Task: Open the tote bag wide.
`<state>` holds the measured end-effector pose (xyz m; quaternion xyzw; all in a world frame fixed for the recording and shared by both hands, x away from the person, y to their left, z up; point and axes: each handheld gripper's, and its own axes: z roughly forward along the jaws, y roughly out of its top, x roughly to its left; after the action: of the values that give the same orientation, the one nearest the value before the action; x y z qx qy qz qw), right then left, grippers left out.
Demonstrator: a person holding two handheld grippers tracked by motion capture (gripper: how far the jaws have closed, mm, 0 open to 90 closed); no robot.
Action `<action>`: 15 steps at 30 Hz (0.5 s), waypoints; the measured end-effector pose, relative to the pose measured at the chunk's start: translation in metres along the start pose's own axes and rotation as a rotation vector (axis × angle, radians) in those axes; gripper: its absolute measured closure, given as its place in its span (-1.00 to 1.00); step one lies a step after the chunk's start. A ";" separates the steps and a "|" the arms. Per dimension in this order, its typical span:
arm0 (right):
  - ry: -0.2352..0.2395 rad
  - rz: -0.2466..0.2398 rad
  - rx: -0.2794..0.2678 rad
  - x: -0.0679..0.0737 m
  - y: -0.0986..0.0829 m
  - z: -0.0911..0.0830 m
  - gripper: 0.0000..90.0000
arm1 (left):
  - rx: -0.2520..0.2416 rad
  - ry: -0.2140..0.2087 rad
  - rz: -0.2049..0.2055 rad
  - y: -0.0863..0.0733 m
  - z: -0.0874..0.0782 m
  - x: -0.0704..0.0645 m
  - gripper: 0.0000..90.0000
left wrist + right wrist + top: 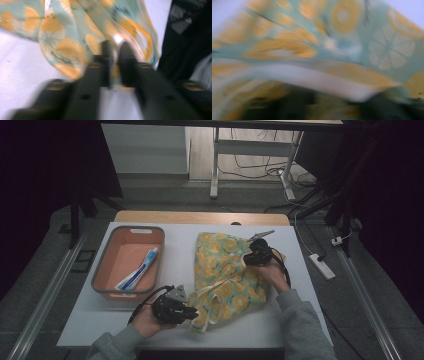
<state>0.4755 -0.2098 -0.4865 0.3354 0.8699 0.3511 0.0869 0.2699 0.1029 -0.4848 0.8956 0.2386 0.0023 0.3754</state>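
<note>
The cloth (227, 275), patterned in teal and yellow, is lying crumpled on the right half of the tabletop (175, 270), reaching from near the far edge down toward the near edge. The left gripper (192, 311) is pinching the cloth's near corner close to the near edge, its jaws pressed onto a fold in the left gripper view. The right gripper (248, 258) is sitting on the cloth's far right part, but blur is keeping me from telling how its jaws stand; a tray (107, 265) holding a tube (145, 265) is sitting by the left edge.
</note>
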 end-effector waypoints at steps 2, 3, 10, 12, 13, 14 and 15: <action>0.058 -0.026 -0.064 0.012 0.003 -0.023 0.00 | -0.045 0.001 -0.016 0.002 -0.007 0.000 0.22; 0.084 -0.042 -0.084 0.019 0.004 -0.035 -0.09 | -0.068 0.004 -0.022 0.003 -0.011 -0.001 0.09; 0.108 -0.128 -0.145 0.060 -0.007 -0.087 -0.29 | -0.159 0.069 -0.045 0.018 -0.028 -0.006 -0.15; 0.138 -0.149 -0.154 0.073 -0.013 -0.094 -0.27 | -0.153 0.100 -0.057 0.027 -0.023 -0.004 -0.18; 0.158 -0.184 -0.122 0.089 -0.020 -0.094 -0.27 | -0.146 0.114 -0.058 0.033 -0.019 -0.002 -0.18; 0.163 -0.197 -0.109 0.097 -0.023 -0.092 -0.27 | -0.134 0.118 -0.055 0.039 -0.014 0.002 -0.18; 0.167 -0.210 -0.098 0.104 -0.026 -0.089 -0.27 | -0.125 0.136 -0.057 0.044 -0.008 0.006 -0.17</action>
<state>0.3482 -0.2055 -0.4289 0.2074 0.8863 0.4086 0.0667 0.2923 0.0840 -0.4500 0.8612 0.2882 0.0675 0.4133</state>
